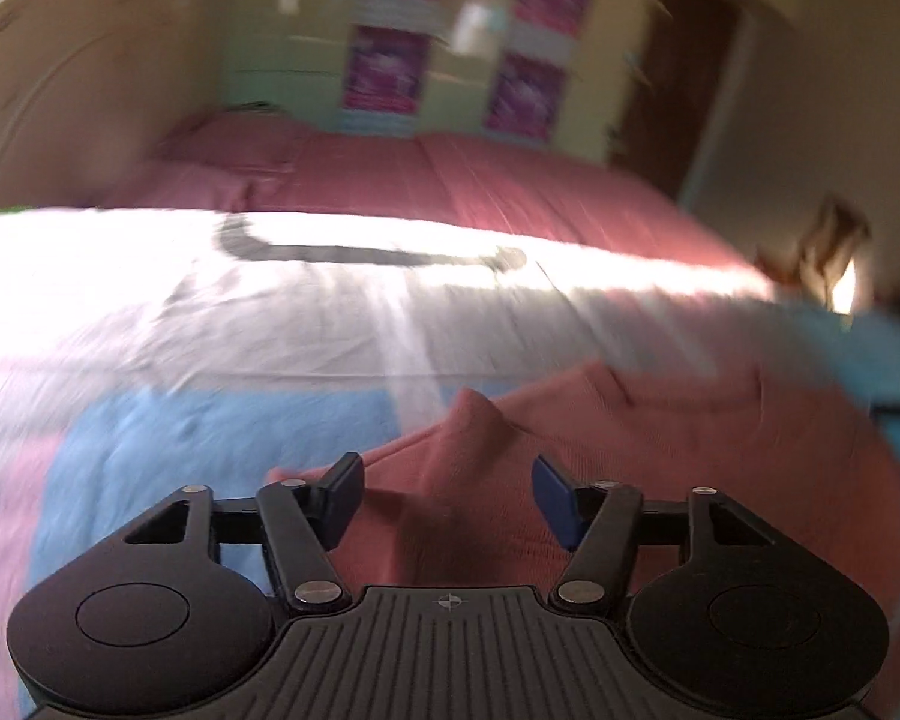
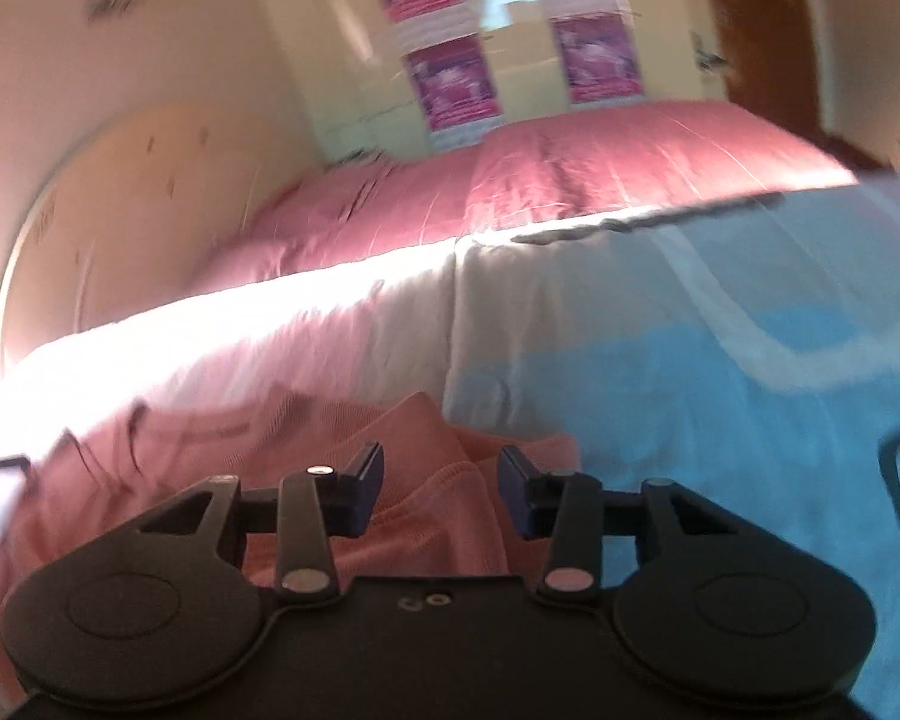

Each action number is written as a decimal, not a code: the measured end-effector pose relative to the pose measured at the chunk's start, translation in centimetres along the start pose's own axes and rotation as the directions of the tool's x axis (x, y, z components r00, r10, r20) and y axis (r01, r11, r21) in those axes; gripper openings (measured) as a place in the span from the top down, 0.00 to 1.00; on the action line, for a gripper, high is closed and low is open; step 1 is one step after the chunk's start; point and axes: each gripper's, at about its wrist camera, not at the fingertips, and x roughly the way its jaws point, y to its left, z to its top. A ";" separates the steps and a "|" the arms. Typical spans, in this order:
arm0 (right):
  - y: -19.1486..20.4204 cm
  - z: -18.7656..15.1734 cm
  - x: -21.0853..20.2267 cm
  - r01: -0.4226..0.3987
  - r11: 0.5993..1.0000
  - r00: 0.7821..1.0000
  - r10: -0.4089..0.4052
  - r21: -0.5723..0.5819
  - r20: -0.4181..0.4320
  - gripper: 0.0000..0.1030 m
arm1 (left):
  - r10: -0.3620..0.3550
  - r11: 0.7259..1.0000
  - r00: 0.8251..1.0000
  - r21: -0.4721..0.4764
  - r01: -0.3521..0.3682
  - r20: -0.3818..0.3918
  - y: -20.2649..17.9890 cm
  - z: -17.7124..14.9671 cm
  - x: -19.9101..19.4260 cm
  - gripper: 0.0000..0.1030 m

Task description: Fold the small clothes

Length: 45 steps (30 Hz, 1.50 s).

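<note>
A small pink garment (image 1: pixel 600 456) lies rumpled on a blue, white and pink blanket (image 1: pixel 168 438) on a bed. My left gripper (image 1: pixel 447 501) is open just above the garment's left part, with a raised fold between its fingers. In the right wrist view the same pink garment (image 2: pixel 168 468) lies at the lower left, with its right edge on the blue part of the blanket (image 2: pixel 720 420). My right gripper (image 2: pixel 441 489) is open over that edge and holds nothing. Both views are blurred by motion.
A pink bedspread (image 1: pixel 510 192) covers the far part of the bed, with a pillow (image 1: pixel 234 150) at the far left. A cream headboard (image 2: pixel 120 210) stands at the left. A wardrobe with purple posters (image 2: pixel 450 84) and a brown door (image 1: pixel 678 72) stand behind.
</note>
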 end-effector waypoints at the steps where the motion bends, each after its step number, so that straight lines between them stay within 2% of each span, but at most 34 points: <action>1: 0.4 0.2 0.8 0.009 0.999 1.000 -0.010 -0.039 -0.015 0.62 | 0.010 0.999 1.000 0.045 -0.009 -0.021 -0.7 0.1 0.6 0.47; 3: 1.4 0.1 1.8 0.058 0.991 0.996 -0.065 -0.119 -0.055 0.66 | 0.052 0.991 0.998 0.126 -0.046 -0.045 -2.0 -0.1 1.9 0.58; 5: 1.7 0.4 3.1 0.072 0.982 0.993 -0.087 -0.177 -0.079 0.76 | 0.069 0.985 0.997 0.162 -0.065 -0.018 -2.9 -0.4 2.0 0.79; 6: 2.1 0.2 3.3 0.077 0.976 0.993 -0.094 -0.202 -0.078 0.90 | 0.074 0.982 0.997 0.172 -0.073 0.002 -3.3 -0.6 1.8 0.92; 8: 2.8 -0.1 3.2 0.101 0.961 0.992 -0.117 -0.258 -0.048 0.91 | 0.088 0.981 0.992 0.162 -0.103 0.094 -3.5 -1.1 -0.1 0.93; 10: 3.3 -0.2 1.1 0.154 0.953 0.987 -0.134 -0.260 0.093 0.92 | 0.088 0.995 0.973 0.020 -0.094 0.215 -2.2 -1.4 -2.7 0.93; 11: 3.0 0.0 -0.3 0.145 0.971 0.981 -0.116 -0.192 0.157 0.92 | 0.112 0.994 0.968 -0.042 -0.105 0.222 -1.3 -1.5 -3.3 0.93; 12: 2.6 0.0 -1.0 0.139 0.980 0.976 -0.112 -0.140 0.187 0.92 | 0.127 0.991 0.973 -0.071 -0.115 0.191 -0.7 -1.6 -2.9 0.93; 14: 2.4 -0.1 -0.1 0.151 0.980 0.980 -0.131 -0.132 0.153 0.92 | 0.135 0.989 0.979 -0.082 -0.124 0.155 -0.4 -1.7 -2.4 0.93; 17: 2.7 0.2 0.2 0.142 0.984 0.981 -0.125 -0.109 0.151 0.92 | 0.118 0.992 0.977 -0.065 -0.108 0.177 -0.9 -1.1 -2.9 0.93; 22: 3.0 0.7 0.6 0.161 0.980 0.978 -0.142 -0.119 0.156 0.92 | 0.138 0.990 0.970 -0.066 -0.127 0.200 -1.0 0.3 -2.5 0.93; 27: 1.3 0.3 3.2 0.203 0.977 0.977 -0.197 -0.067 0.084 0.92 | 0.189 0.982 0.974 -0.031 -0.186 0.128 -1.4 -0.1 1.6 0.93; 29: 0.8 -0.3 4.4 0.216 0.975 0.976 -0.213 -0.059 0.048 0.92 | 0.198 0.980 0.977 -0.024 -0.196 0.083 -1.3 -0.7 2.9 0.93; 30: 0.8 -0.6 4.5 0.219 0.974 0.975 -0.217 -0.061 0.047 0.91 | 0.194 0.981 0.977 -0.028 -0.193 0.086 -1.3 -0.8 3.1 0.93; 32: 1.0 -0.6 4.5 0.225 0.972 0.974 -0.222 -0.069 0.043 0.87 | 0.191 0.981 0.978 -0.044 -0.188 0.079 -1.3 -0.5 2.5 0.92; 33: 1.3 -0.4 4.3 0.232 0.970 0.972 -0.230 -0.071 0.040 0.78 | 0.198 0.980 0.976 -0.040 -0.196 0.085 -1.5 -0.3 1.8 0.91; 34: 1.8 -0.1 3.7 0.249 0.965 0.968 -0.245 -0.082 0.057 0.62 | 0.203 0.979 0.973 -0.019 -0.202 0.107 -2.2 -0.3 0.6 0.91; 35: 2.5 0.0 2.7 0.252 0.963 0.966 -0.244 -0.097 0.088 0.57 | 0.175 0.984 0.975 -0.008 -0.175 0.134 -3.2 -0.4 -0.7 0.91; 36: 3.4 -0.1 1.6 0.228 0.967 0.970 -0.214 -0.114 0.119 0.58 | 0.131 0.991 0.982 -0.016 -0.130 0.135 -4.2 -0.3 -1.7 0.91; 37: 4.5 -0.2 1.0 0.167 0.977 0.982 -0.152 -0.133 0.114 0.63 | 0.065 0.998 0.990 -0.014 -0.064 0.124 -5.6 -0.4 -2.2 0.91; 39: 7.3 -0.9 1.2 0.044 0.981 0.998 -0.034 -0.191 0.055 0.70 | -0.022 0.997 0.994 0.080 0.013 0.111 -10.0 -1.3 -2.2 0.91; 41: 11.0 -2.3 2.1 -0.065 0.959 0.998 0.064 -0.275 -0.013 0.71 | -0.097 0.988 0.993 0.129 0.088 0.070 -13.7 -2.2 -1.1 0.91; 43: 13.8 -3.6 3.5 -0.148 0.931 0.988 0.127 -0.334 -0.085 0.70 | -0.110 0.980 0.993 0.172 0.103 0.032 -16.3 -3.1 0.3 0.88; 44: 14.7 -4.1 4.2 -0.145 0.919 0.988 0.115 -0.368 -0.104 0.70 | -0.084 0.980 0.996 0.182 0.078 0.022 -16.7 -3.4 1.0 0.88; 45: 15.2 -4.5 4.9 -0.108 0.913 0.992 0.075 -0.394 -0.098 0.71 | -0.078 0.984 0.997 0.164 0.073 0.024 -16.4 -3.4 1.4 0.88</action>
